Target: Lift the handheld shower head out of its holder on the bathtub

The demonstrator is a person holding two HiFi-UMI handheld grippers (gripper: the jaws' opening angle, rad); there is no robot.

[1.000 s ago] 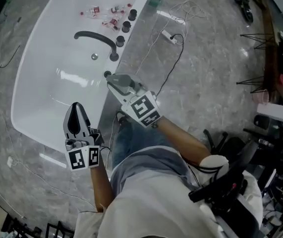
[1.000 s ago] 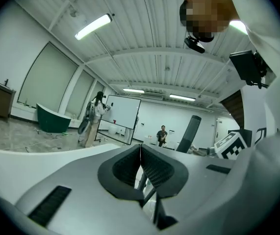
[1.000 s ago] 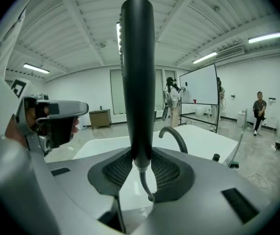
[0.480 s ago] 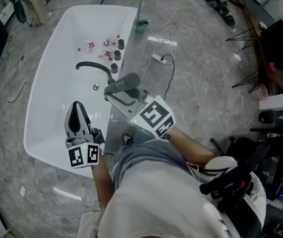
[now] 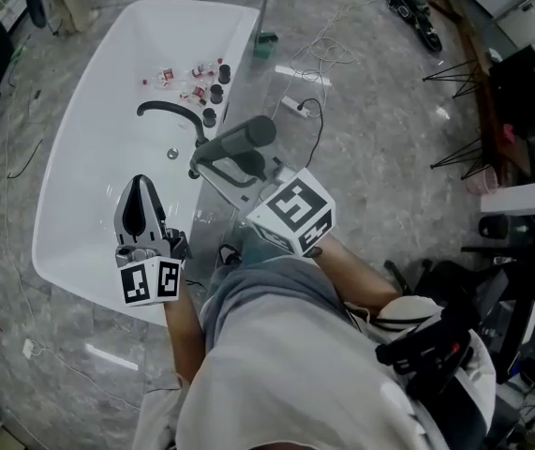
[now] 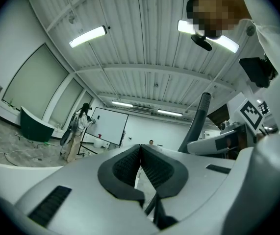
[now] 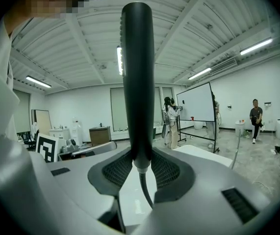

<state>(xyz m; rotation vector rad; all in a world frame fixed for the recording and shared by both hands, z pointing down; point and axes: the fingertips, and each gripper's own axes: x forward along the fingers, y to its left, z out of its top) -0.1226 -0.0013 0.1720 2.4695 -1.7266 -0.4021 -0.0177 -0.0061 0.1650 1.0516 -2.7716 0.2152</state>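
Right tongs [image 7: 139,166] clamped on shower head [image 7: 137,72] handle, held well above bathtub [image 5: 80,167] rim, hose [image 7: 145,191] trailing; left tongs [image 6: 140,148] pressed together, empty; lift looks done, nothing left

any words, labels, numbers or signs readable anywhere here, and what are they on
No text can be read in any view.
Small items in the bathtub: red labels, too small to read.
Left marker cube and right marker cube: black-and-white square patterns only, no letters or numbers.
Whiteboard: no writing can be made out.
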